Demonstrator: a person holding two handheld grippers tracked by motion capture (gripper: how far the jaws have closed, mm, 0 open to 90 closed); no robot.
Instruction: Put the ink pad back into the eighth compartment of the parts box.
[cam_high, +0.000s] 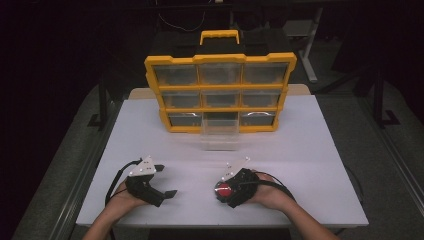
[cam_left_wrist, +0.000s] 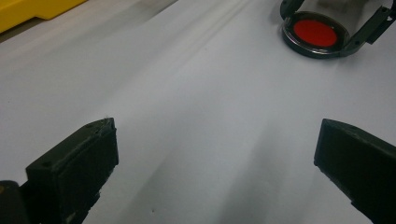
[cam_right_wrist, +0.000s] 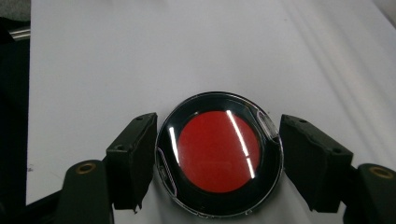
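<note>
The right gripper (cam_high: 226, 189) had its two black jaws pressed in on a round, black-rimmed clear plastic case with a red disc inside (cam_right_wrist: 218, 153), one pad against each side of the rim, the case lying flat on the table near its front edge, a little right of the middle. In the left gripper view the same case (cam_left_wrist: 315, 34) sat far off at the upper right, clasped between the other tool's thin black arms. The left gripper (cam_high: 165, 195) lay well apart to the left, also near the front edge, its jaws spread wide with nothing but bare tabletop between them. Each tool was held by a hand coming in from the near side, a black cable trailing from each and a grey three-cornered plate on top. Beneath it all was a white rectangular table (cam_high: 300, 150). Toward the back of it stood a yellow-framed plastic organiser cabinet with three rows of clear drawers and a yellow carry handle (cam_high: 220, 90), upright and facing the person; its bottom middle clear drawer (cam_high: 219, 135) was pulled out onto the table in front of the cabinet
</note>
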